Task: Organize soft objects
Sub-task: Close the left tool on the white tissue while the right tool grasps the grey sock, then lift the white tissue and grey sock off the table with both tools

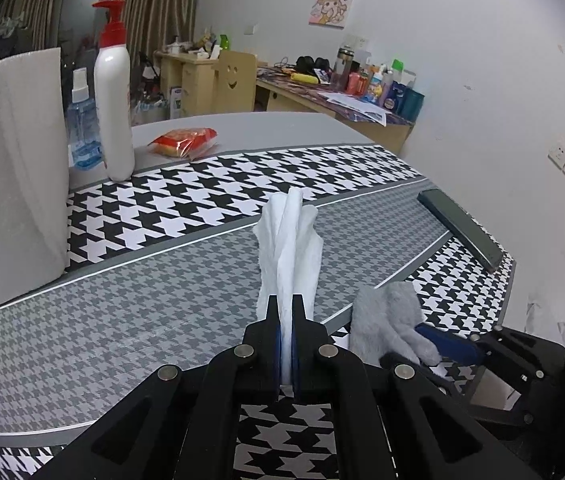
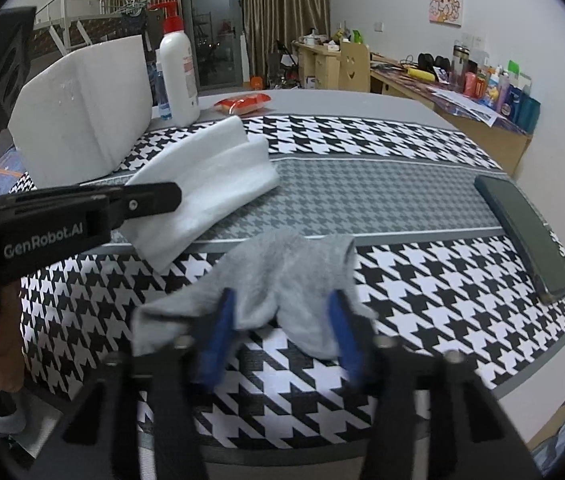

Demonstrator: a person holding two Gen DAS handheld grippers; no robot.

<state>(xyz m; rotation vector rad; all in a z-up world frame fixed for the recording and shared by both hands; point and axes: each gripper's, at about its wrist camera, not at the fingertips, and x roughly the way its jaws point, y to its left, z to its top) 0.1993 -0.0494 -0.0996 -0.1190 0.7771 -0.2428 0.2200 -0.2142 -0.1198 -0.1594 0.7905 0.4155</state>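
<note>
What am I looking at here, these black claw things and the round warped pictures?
No robot: a person holds a two-finger gripper in each hand, each with a wide-angle camera looking along its fingers. One picture is from the left gripper, which is pinched shut on a folded white cloth. The other is from the right gripper, its blue fingers around a grey sock; whether they squeeze it is blurred. On the houndstooth table cover also sit a dark phone, a lotion pump bottle and a white foam block.
</note>
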